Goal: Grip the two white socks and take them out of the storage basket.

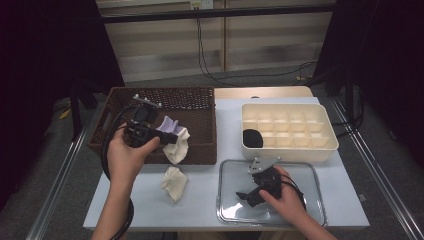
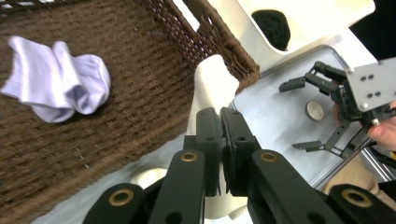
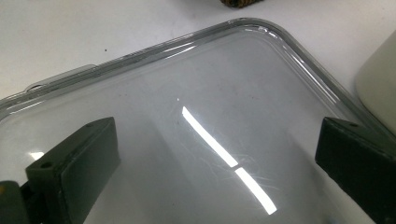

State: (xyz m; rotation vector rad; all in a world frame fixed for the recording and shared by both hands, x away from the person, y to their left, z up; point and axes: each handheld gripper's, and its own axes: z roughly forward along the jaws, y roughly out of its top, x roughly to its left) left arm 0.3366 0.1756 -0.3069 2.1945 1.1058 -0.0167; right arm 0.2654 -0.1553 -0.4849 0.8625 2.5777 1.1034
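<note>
A person's left gripper [image 1: 167, 136] was clamped shut on a cream sock [image 1: 178, 145], held draped over the front rim of the brown wicker basket [image 1: 200, 145], apparently mid-lift out of it. A lavender sock [image 2: 56, 84] still lay inside the basket, while a second cream sock [image 1: 174, 183] sat on the table just in front of it (perhaps the mate, awaiting pairing). To the basket's right, the right gripper [image 1: 247, 195] hovered with jaws spread wide and empty over a clear tray [image 1: 310, 172], likely ready to receive. Beyond the tray, a white divided box [image 1: 290, 131] held one black sock [image 1: 252, 138].
</note>
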